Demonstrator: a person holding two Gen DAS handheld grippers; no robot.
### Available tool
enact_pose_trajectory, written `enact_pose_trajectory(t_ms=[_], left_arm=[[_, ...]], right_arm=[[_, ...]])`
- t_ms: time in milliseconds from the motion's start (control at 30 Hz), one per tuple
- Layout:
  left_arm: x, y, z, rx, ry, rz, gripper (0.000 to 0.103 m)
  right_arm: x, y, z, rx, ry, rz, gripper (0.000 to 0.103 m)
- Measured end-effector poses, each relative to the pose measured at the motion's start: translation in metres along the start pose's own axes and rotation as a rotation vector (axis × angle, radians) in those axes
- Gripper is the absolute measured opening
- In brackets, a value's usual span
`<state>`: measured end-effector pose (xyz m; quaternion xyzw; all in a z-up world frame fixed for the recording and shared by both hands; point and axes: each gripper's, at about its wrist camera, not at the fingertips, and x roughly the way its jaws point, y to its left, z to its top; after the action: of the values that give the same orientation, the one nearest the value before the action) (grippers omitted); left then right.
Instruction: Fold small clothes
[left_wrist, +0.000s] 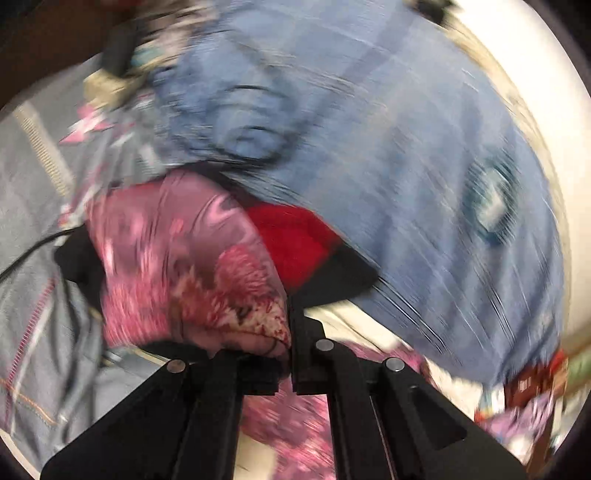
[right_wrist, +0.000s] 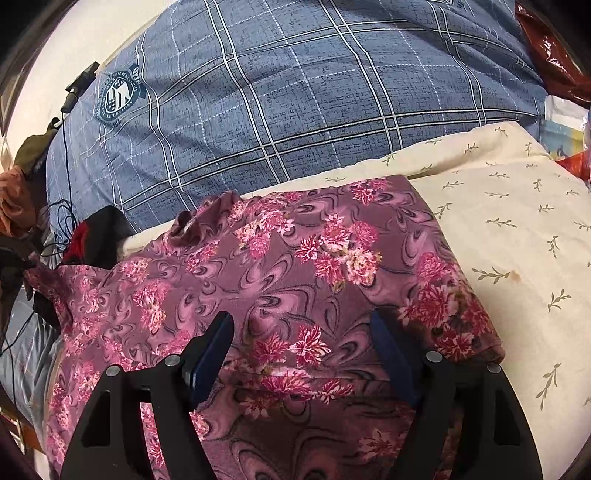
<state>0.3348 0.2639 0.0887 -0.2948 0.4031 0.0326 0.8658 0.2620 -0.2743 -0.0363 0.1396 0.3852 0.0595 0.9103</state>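
Evidently the left tongs (left_wrist: 291, 332) were clamped on a fold of the floral garment (right_wrist: 295, 266), a mauve piece printed with pink and red flowers; in the blurred left wrist view the cloth (left_wrist: 184, 266) bunched up against the shut jaws, and a patch of red fabric (left_wrist: 291, 240) showed just behind it. The right tongs (right_wrist: 306, 339) stood wide, their blue-padded fingers (right_wrist: 212, 354) resting on or just above the near part of the garment, gripping nothing; whether they actually pressed the cloth I could not tell.

The garment lay on a cream sheet with small leaf sprigs (right_wrist: 517, 221) on the bed, near the camera, with a blue plaid quilt (right_wrist: 295, 92) heaped beyond it.

To do this fold well, I judged the pinched edge should have been carried across in one smooth arc, kept low and taut so the cloth did not sag or twist, while the right tongs pinned the near part flat to serve as the crease line. The edge should have been laid square onto the opposite side before letting go.

Counted: one floral garment, two tongs, one cream sheet, one plaid quilt bearing one crest emblem (right_wrist: 118, 96). At the left edge sat a dark heap of other clothes (right_wrist: 92, 236), too jumbled to count.
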Motion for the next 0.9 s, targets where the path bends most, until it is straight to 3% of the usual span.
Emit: enact_pose_trajectory(t_ms=[133, 267, 367, 500, 600, 633, 700, 800, 900], left_arm=[[-0.001, -0.067, -0.033, 0.123, 0.033, -0.075, 0.002], [0.03, -0.137, -0.073, 0.225, 0.108, -0.13, 0.002], [0.062, -0.175, -0.112, 0.281, 0.187, -0.152, 0.002], [0.125, -0.208, -0.18, 0.324, 0.373, -0.13, 0.005], [0.152, -0.21, -0.222, 0.374, 0.458, -0.043, 0.021], [0.149, -0.207, -0.227, 0.378, 0.462, -0.053, 0.025], [0.128, -0.191, -0.226, 0.324, 0.445, -0.151, 0.04], [0.084, -0.147, -0.212, 0.209, 0.367, -0.259, 0.06], [0.046, -0.099, -0.197, 0.168, 0.212, -0.246, 0.074]], right_arm=[[-0.001, -0.003, 0.0, 0.015, -0.005, 0.017, 0.079], [-0.002, -0.005, 0.0, 0.03, -0.011, 0.036, 0.079], [-0.002, -0.009, -0.001, 0.044, -0.016, 0.054, 0.079], [-0.003, -0.012, -0.001, 0.061, -0.023, 0.077, 0.078], [-0.004, -0.014, -0.001, 0.072, -0.026, 0.09, 0.079], [-0.004, -0.015, -0.001, 0.074, -0.026, 0.092, 0.079], [-0.004, -0.015, -0.001, 0.074, -0.025, 0.093, 0.079], [-0.003, -0.013, 0.0, 0.071, -0.013, 0.081, 0.078], [-0.005, -0.001, 0.008, 0.044, 0.024, 0.048, 0.079]])
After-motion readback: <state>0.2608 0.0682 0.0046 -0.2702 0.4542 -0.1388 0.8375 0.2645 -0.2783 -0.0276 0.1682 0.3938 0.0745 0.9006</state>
